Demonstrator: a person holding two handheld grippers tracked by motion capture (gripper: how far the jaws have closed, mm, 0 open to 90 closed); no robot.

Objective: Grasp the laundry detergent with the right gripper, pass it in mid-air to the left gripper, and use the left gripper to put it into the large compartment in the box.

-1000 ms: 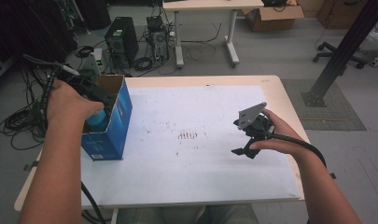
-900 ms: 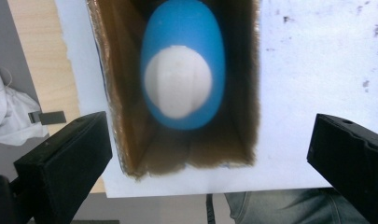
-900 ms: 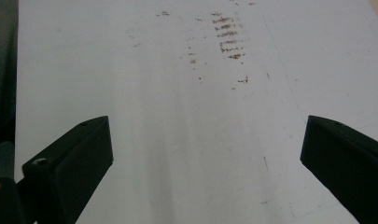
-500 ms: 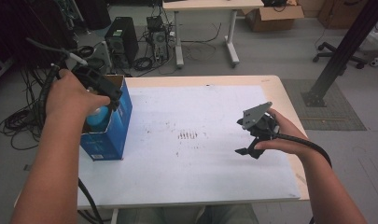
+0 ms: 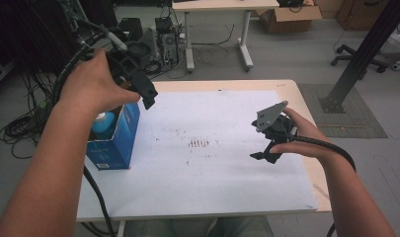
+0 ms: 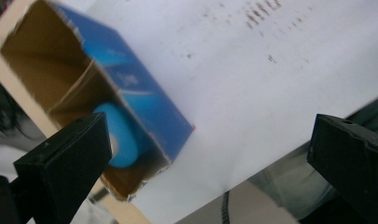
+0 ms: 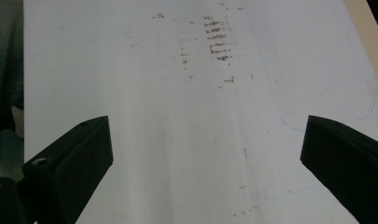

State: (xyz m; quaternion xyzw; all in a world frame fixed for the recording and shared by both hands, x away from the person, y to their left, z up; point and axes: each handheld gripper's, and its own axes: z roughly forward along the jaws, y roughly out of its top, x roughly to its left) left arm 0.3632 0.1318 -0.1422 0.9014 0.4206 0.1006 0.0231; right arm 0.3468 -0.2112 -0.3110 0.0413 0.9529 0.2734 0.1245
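A blue cardboard box stands open-topped at the left edge of the table, with a light-blue rounded object lying inside it. My left gripper hangs in the air above the box's far right corner. Its jaws have just been opening and stand wide apart with nothing between them. In the left gripper view the box and the light-blue object lie below the open left gripper. My right gripper is held low over the white sheet on the right, open and empty. In its own view the right gripper frames only the stained sheet.
Brown smudges mark the middle of the sheet. The wooden table edge shows at the right. Beyond the table are computer towers and cables on the floor, a second table, and a black post.
My left gripper has risen out of the box and moved up and to the right, leaving the light-blue object inside. The right hand has stayed nearly where it was.
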